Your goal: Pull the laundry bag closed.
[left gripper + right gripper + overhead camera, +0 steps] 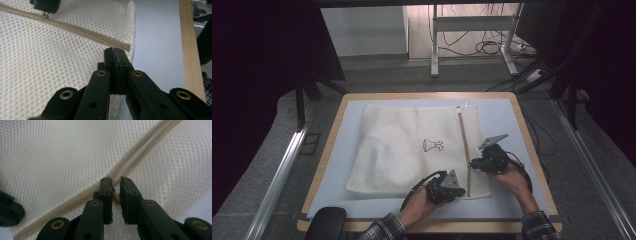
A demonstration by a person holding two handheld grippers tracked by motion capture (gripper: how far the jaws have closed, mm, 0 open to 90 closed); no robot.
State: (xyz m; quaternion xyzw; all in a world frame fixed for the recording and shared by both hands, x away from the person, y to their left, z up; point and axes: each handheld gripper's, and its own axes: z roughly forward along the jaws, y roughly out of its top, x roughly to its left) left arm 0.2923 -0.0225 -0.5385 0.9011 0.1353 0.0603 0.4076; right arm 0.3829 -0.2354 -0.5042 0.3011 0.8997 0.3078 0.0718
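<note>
Nearest the person, the left gripper (460, 190) has its jaws pressed together, pinching the mesh bag's (407, 150) near edge by the zip's (464, 150) end. Just beyond, the right gripper (474, 163) sits on the zip, jaws slightly spread around the pull. The bag lies flat mid-bench (507, 120).

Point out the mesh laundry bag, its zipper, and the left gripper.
mesh laundry bag (397, 150): high view, on the bare mesh left of the printed mark.
zipper (82, 30): left gripper view, on the beige tape midway along.
left gripper (115, 50): left gripper view, at the closed jaw tips.
</note>
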